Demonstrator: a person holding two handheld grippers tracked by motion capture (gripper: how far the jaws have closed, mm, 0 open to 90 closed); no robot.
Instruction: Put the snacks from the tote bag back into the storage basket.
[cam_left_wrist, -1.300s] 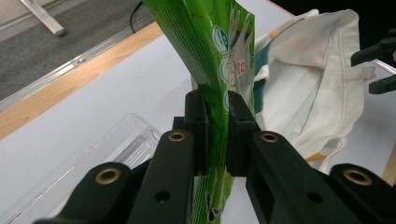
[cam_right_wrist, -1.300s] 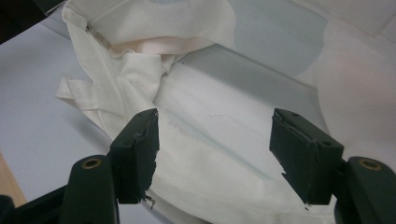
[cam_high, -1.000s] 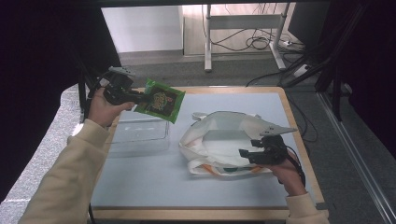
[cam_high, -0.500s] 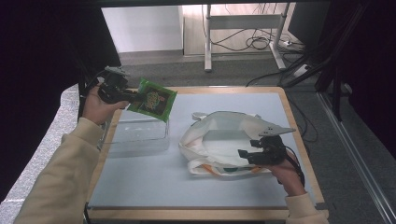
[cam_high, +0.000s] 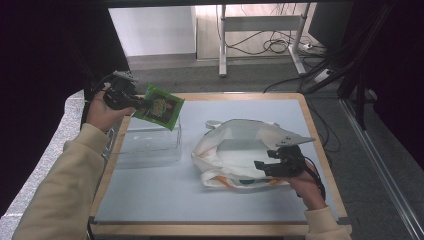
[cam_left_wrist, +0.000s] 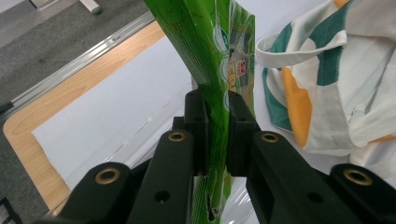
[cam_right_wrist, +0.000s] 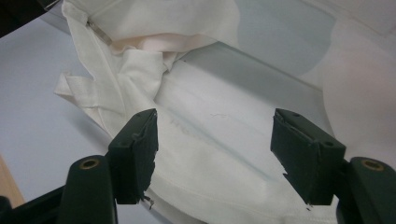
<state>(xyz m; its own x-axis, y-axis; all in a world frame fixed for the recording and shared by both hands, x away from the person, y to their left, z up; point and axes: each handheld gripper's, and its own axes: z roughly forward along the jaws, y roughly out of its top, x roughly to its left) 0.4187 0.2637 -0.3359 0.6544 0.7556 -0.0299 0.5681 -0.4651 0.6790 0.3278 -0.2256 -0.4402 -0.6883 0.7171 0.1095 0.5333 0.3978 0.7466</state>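
At the far left, the left gripper (cam_high: 131, 100) holds a green packet (cam_high: 160, 106) above a clear box (cam_high: 150, 145), while the right gripper (cam_high: 265, 167) rests at a white bag (cam_high: 240, 145).

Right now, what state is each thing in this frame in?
Green foil snack packet: lifted, clamped in the left hand-held gripper.
Clear plastic box: upright on the table, open-topped.
White cloth tote bag: lying on the table, mouth open.
Right hand-held gripper: jaws open over the bag.

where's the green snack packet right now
In the high view the green snack packet is at the table's far left, clamped in the left gripper above the clear plastic box.
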